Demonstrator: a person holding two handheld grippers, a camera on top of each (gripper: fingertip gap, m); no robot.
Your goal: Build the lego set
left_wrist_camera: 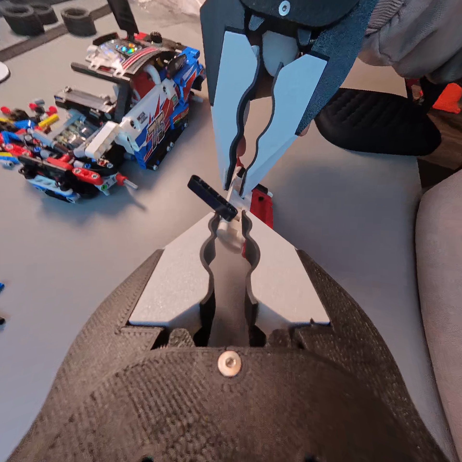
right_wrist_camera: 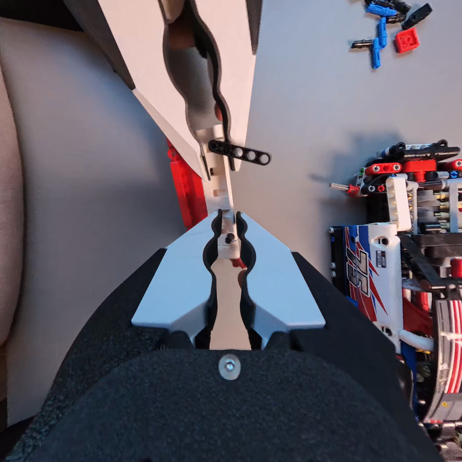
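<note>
Bare worktop [left_wrist_camera: 337, 225] lies open right of the grippers; the part-built car [left_wrist_camera: 140, 112] and loose pieces [left_wrist_camera: 22, 135] crowd the left.
</note>
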